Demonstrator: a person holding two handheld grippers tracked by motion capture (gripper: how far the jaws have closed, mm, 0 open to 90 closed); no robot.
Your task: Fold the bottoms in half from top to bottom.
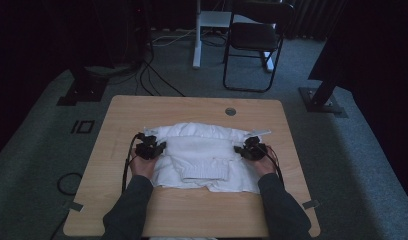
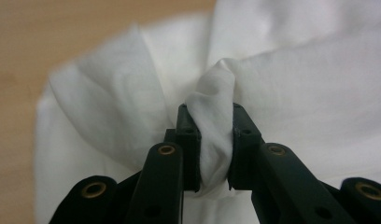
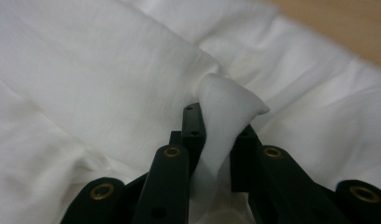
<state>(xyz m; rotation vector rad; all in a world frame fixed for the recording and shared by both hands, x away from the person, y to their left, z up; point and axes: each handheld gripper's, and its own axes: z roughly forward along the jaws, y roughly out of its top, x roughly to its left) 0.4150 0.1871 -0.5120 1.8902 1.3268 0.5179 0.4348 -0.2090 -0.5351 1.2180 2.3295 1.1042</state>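
A white garment (image 1: 202, 155) lies partly folded in the middle of the wooden table (image 1: 192, 210), with a ribbed hem turned toward the near edge. My left gripper (image 1: 159, 147) is at the garment's left side. Its jaws are shut on a bunched fold of the white cloth (image 2: 215, 135). At the garment's right side, my right gripper (image 1: 240, 149) pinches another fold of the same cloth (image 3: 221, 135) between its pads. Both hands rest low over the table, with dark sleeves coming in from the near edge.
A round grommet hole (image 1: 230, 111) sits in the table near its far edge. Beyond the table stand a black folding chair (image 1: 254, 40), a white desk leg (image 1: 197, 35) and floor cables (image 1: 152, 80). Dark stand bases (image 1: 322, 97) flank the table.
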